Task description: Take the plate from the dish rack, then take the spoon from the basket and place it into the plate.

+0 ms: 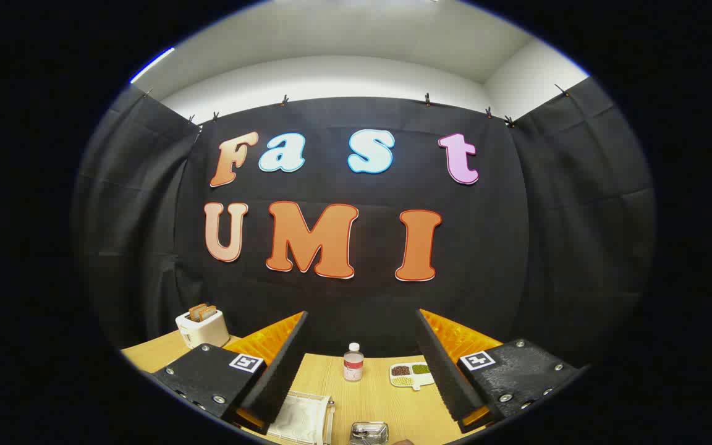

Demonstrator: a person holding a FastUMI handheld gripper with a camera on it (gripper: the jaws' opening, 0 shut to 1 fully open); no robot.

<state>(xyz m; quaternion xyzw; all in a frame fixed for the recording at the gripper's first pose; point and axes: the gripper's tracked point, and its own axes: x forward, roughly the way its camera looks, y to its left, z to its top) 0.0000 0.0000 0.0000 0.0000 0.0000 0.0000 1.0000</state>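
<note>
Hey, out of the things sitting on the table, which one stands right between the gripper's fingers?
The small clear bottle with the white cap. It stands upright on the table beyond the open gripper, centred in the gap; the toaster sits outside the fingers and the divided dish beside one.

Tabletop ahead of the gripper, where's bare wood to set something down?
The gripper is open. Bare table lies between its fingers, from the bottle back to the small metal tray. Another bare strip sits beside the toaster. The white mesh basket and divided snack dish crowd either side.
</note>
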